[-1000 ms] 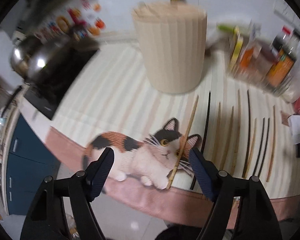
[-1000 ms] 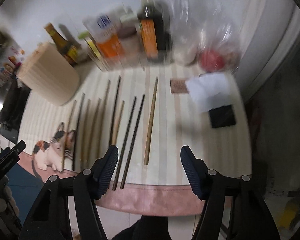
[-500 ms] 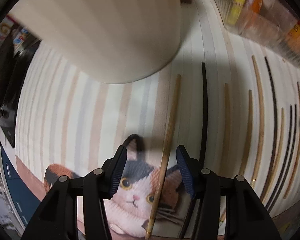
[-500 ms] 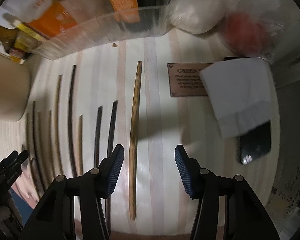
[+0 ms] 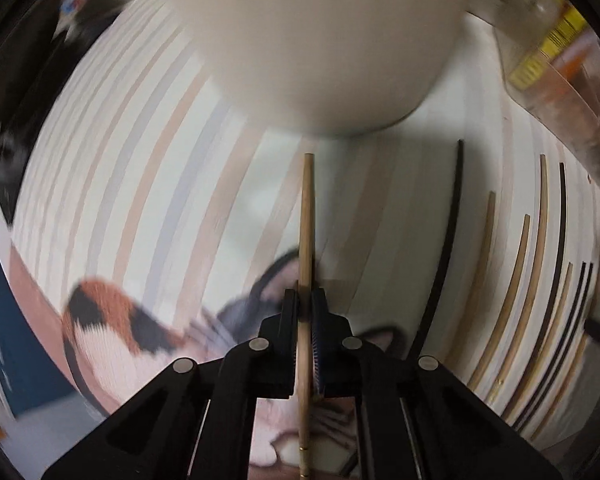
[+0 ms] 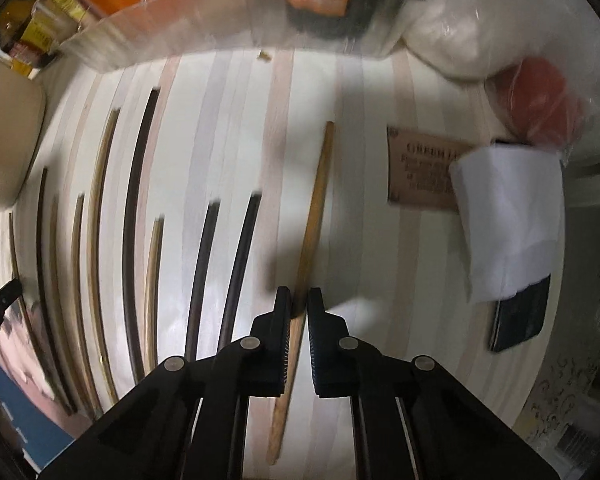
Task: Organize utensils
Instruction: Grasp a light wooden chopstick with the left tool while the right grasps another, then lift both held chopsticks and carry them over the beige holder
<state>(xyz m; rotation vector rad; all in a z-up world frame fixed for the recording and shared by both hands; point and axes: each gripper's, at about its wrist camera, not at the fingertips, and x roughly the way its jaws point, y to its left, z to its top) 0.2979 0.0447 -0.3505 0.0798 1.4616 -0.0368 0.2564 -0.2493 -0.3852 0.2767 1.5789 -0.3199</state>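
Observation:
My left gripper [image 5: 305,300] is shut on a light wooden chopstick [image 5: 307,216] that points toward the beige ribbed holder [image 5: 320,40] just ahead. My right gripper [image 6: 298,300] is closed around a brown wooden chopstick [image 6: 316,208] at the right end of the row. Several more dark and wooden chopsticks [image 6: 136,208] lie side by side on the striped mat [image 6: 228,128]; they also show in the left wrist view [image 5: 512,280].
A clear tray of sauce bottles [image 6: 236,12] stands at the back. A plastic bag with something red [image 6: 536,96], a brown label [image 6: 416,168], a white tissue [image 6: 508,216] and a black phone [image 6: 520,316] lie at the right. A cat picture [image 5: 112,320] marks the mat's near edge.
Both grippers have moved down and forward and closed: the left on the light chopstick by the holder, the right around the brown chopstick.

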